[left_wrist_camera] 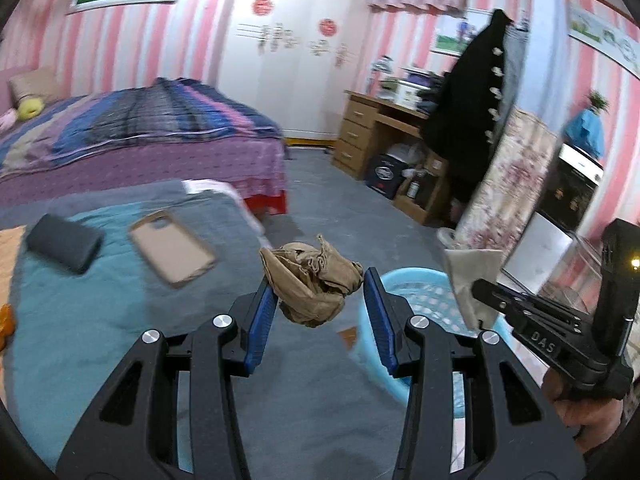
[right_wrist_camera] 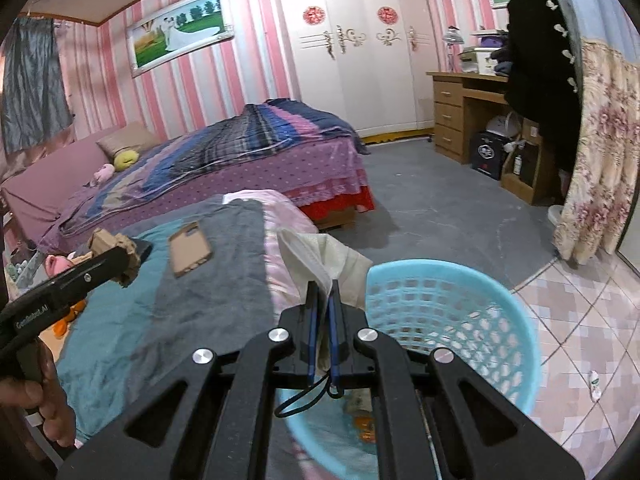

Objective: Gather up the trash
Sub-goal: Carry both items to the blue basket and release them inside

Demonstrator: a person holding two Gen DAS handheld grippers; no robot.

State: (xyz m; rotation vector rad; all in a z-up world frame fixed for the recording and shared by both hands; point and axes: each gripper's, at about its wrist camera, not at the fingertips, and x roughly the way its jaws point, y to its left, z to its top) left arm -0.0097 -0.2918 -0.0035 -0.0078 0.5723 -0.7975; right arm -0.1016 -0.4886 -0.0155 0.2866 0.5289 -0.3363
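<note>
My left gripper (left_wrist_camera: 320, 292) holds a crumpled brown paper wad (left_wrist_camera: 312, 280) between its blue pads, above the edge of the grey-blue blanket (left_wrist_camera: 100, 312). The wad and left gripper also show in the right wrist view (right_wrist_camera: 120, 258). My right gripper (right_wrist_camera: 324, 286) is shut on a white face mask (right_wrist_camera: 320, 258), held just left of the light blue plastic basket (right_wrist_camera: 500, 312). In the left wrist view the right gripper (left_wrist_camera: 480, 286) holds the mask (left_wrist_camera: 468, 276) over the basket's rim (left_wrist_camera: 412, 280). Some trash lies at the basket's bottom (right_wrist_camera: 362, 424).
A tan phone case (left_wrist_camera: 172, 246) and a dark grey case (left_wrist_camera: 64, 242) lie on the blanket. A bed (left_wrist_camera: 140, 140), a white wardrobe (left_wrist_camera: 296, 48), a wooden desk (left_wrist_camera: 372, 132) and a floral curtain (right_wrist_camera: 600, 152) stand around the grey floor (left_wrist_camera: 352, 208).
</note>
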